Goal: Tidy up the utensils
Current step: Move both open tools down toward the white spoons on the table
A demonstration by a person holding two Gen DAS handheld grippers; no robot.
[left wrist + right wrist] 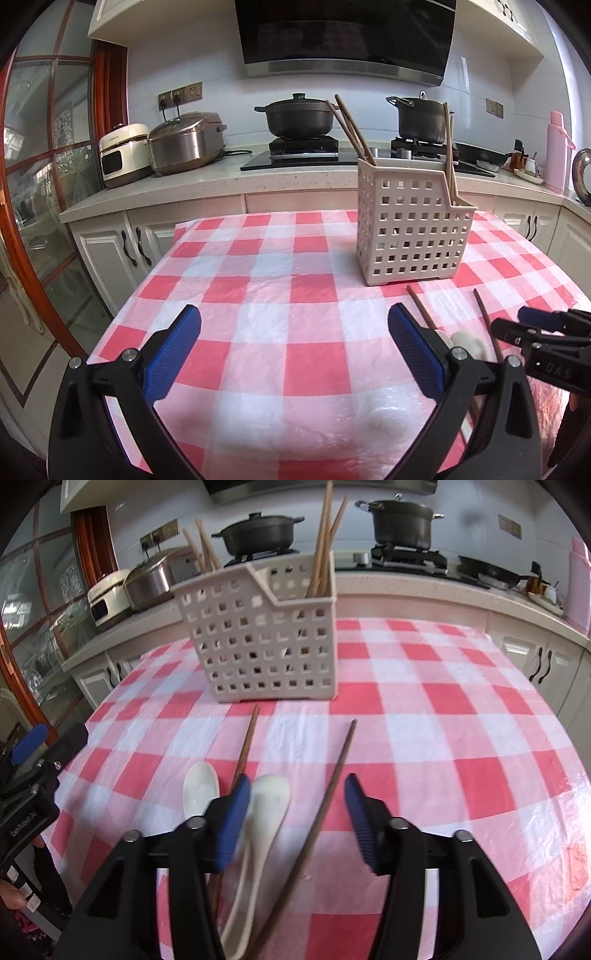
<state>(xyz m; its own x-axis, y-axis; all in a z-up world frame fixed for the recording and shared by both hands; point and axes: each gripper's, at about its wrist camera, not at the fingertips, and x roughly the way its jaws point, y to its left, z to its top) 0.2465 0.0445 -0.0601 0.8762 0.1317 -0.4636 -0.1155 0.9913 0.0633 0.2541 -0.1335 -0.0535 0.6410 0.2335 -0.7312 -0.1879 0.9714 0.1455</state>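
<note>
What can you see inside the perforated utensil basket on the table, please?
Wooden chopsticks stand in the basket in two bunches, one at each end, leaning against its walls. Their lower ends are mostly hidden behind the basket's walls.

You've got a red-white checked cloth (258, 373) over the tabletop. Behind: 2 dark lidded pots (297, 118) (421, 118) on the gas hob, steel rice cooker (184, 142) beside a cream appliance (123, 155), pink flask (557, 151) far right.

We note a beige perforated utensil basket (258, 635) upright on the checked cloth, chopsticks (323, 542) standing inside; before it lie two brown chopsticks (332, 786) and two white spoons (201, 786), flat
</note>
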